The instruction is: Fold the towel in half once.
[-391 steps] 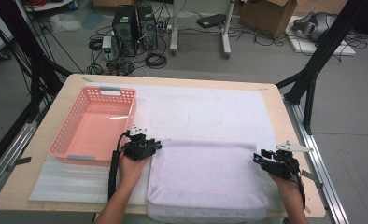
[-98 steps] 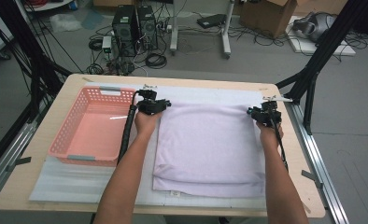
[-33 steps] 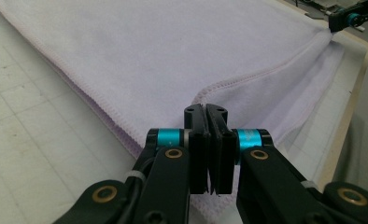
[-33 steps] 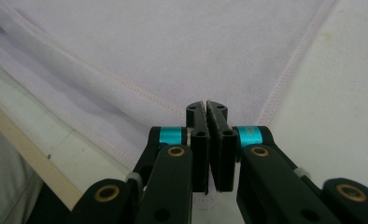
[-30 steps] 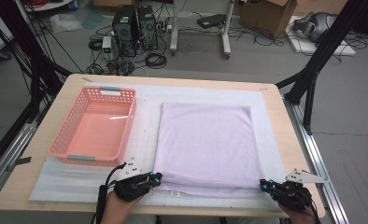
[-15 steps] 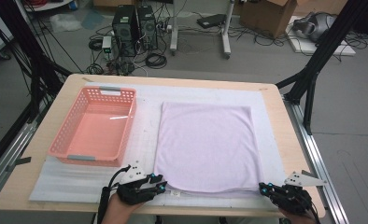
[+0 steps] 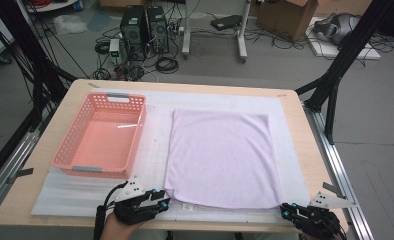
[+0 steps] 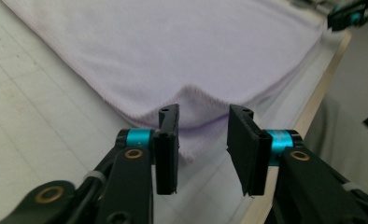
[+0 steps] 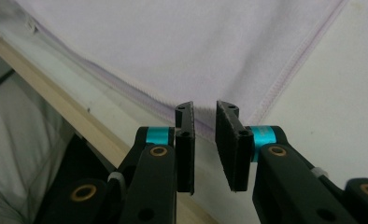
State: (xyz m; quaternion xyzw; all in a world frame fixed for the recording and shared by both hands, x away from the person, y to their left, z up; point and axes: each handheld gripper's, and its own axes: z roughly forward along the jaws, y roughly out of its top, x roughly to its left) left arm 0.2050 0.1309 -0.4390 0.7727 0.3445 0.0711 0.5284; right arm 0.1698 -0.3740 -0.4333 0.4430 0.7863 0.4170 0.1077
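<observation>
Lilac towel [image 7: 221, 157] lies flat, folded, on the white foam mat [image 7: 155, 127] right of centre, near edge at the table's front. Left gripper [image 7: 161, 202] at its near-left corner, jaws just opening, moderately apart, cloth released. Right gripper [image 7: 286, 210] at near-right corner, jaws just opening, narrow gap, nothing pinched. Pink basket [image 7: 101, 135] left, on the wooden table [image 7: 305, 145]. Grey floor beyond: computer towers [image 7: 142, 25], cables, cardboard box [image 7: 282, 12].

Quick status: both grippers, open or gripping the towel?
Left gripper: jaws just opened, apart, off the lilac towel.
Right gripper: jaws just opened, narrow gap, nothing clamped.
</observation>
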